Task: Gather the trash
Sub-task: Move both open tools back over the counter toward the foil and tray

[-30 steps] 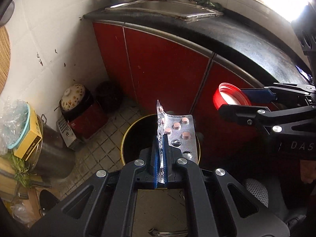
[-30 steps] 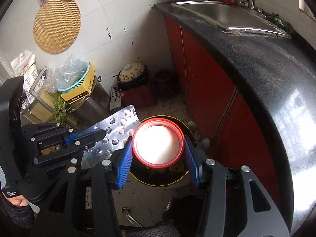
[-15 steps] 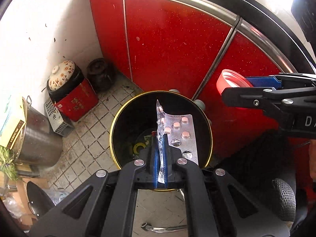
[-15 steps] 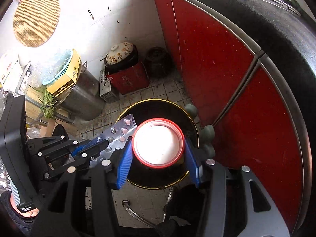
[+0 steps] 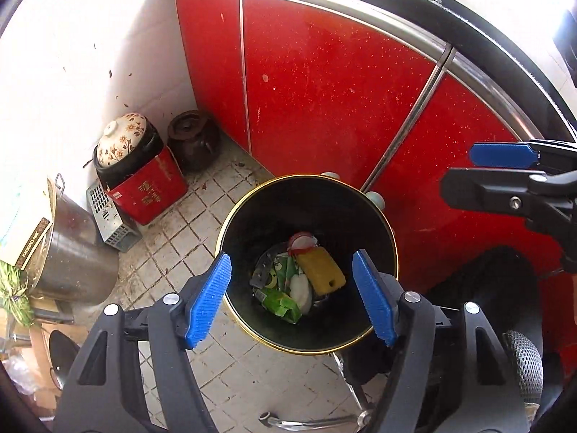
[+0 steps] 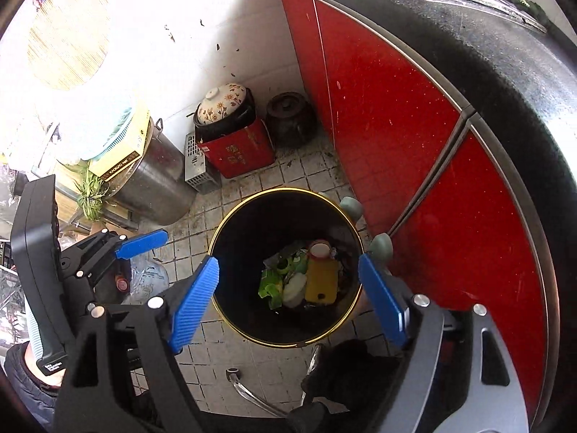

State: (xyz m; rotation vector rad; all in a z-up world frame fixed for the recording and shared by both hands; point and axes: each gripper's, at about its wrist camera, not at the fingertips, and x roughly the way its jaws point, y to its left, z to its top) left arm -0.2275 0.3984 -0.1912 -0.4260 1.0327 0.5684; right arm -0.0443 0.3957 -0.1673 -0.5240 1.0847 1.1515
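Grippers, left point(image 5: 293, 299) and right point(image 6: 288, 303), hang spread-fingered above the bin point(image 5: 391, 238).

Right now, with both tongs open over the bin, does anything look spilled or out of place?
Nothing spilled: the trash, including the red-rimmed lid and yellow sponge, lies inside the bin. The floor tiles near it are littered with dark debris.

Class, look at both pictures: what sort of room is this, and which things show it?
Most likely a home kitchen: glossy red cabinet doors under a dark stone countertop, a floral-lidded clay pot on the tiled floor, and a gold-rimmed black rubbish bin.
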